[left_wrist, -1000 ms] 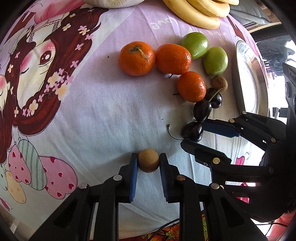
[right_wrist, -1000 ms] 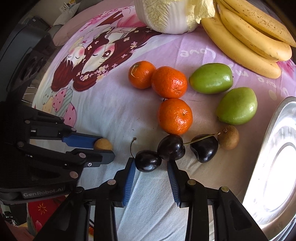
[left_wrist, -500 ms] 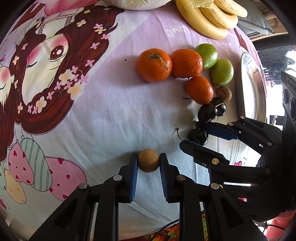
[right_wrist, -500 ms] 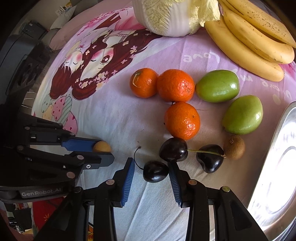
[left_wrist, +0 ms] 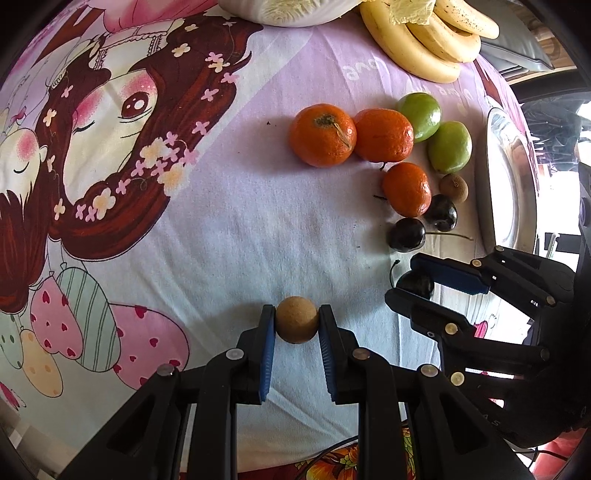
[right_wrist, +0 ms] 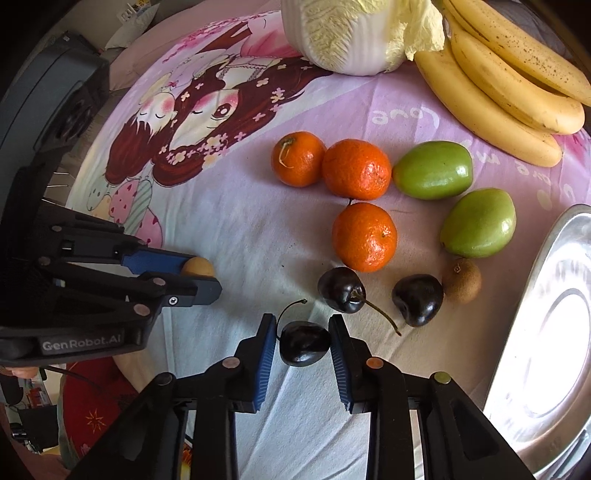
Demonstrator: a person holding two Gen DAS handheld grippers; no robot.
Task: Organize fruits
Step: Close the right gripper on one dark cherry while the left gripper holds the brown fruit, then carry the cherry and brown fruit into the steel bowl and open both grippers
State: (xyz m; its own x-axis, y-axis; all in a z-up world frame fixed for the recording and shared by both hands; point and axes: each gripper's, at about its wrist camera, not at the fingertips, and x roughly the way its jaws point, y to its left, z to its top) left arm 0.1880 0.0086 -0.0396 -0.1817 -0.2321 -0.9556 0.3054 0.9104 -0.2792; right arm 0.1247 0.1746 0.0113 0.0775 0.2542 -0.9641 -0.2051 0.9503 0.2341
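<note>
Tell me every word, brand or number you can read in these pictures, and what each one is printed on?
"GenRobot.AI": white letters on the black body of the left gripper, seen from the right wrist camera.
"Love": white script on the pink cloth, upside down, beside the bananas; it shows from the left wrist camera too.
More white script runs along the cloth's edge near the metal tray: only partly in view, not readable.
No numbers can be read.

Three round orange tangerines [right_wrist: 297,158] [right_wrist: 356,169] [right_wrist: 364,237], two green oval fruits [right_wrist: 433,170] [right_wrist: 478,222], three dark purple cherries [right_wrist: 304,343] [right_wrist: 341,290] [right_wrist: 417,300], two small round tan fruits [left_wrist: 297,319] [right_wrist: 461,280], one bunch of yellow bananas [right_wrist: 509,77], one pale cabbage [right_wrist: 351,33], one shiny metal tray [right_wrist: 546,332].
</note>
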